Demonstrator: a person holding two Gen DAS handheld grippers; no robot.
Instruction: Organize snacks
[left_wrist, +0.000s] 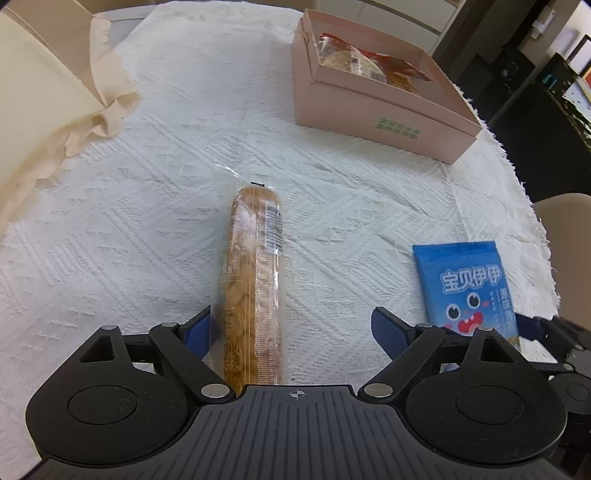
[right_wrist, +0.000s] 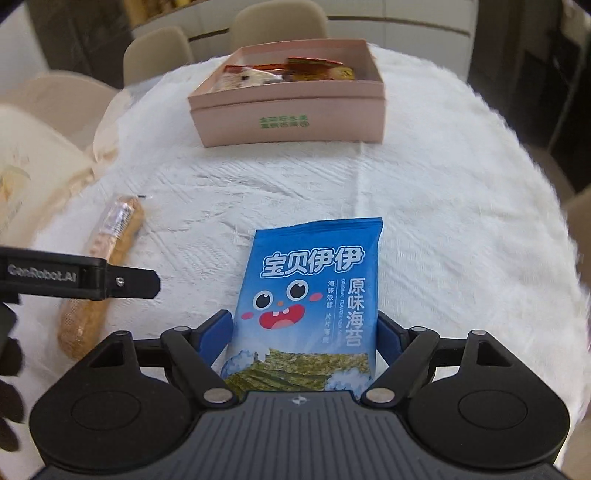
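A long clear-wrapped biscuit pack (left_wrist: 255, 280) lies on the white tablecloth between the open fingers of my left gripper (left_wrist: 295, 328), near its left finger. It also shows in the right wrist view (right_wrist: 107, 258). A blue seaweed snack packet (right_wrist: 306, 306) lies flat between the fingers of my right gripper (right_wrist: 306, 332), which stand wide, close to its two edges. The packet also shows in the left wrist view (left_wrist: 469, 288). A pink open box (left_wrist: 376, 103) holding several wrapped snacks stands at the far side; it also shows in the right wrist view (right_wrist: 291, 114).
A white textured cloth (left_wrist: 166, 206) covers the round table. A beige crumpled cloth (left_wrist: 96, 103) lies at the left edge. Beige chairs (right_wrist: 159, 51) stand around the table. My left gripper's body (right_wrist: 74, 282) crosses the biscuit pack in the right wrist view.
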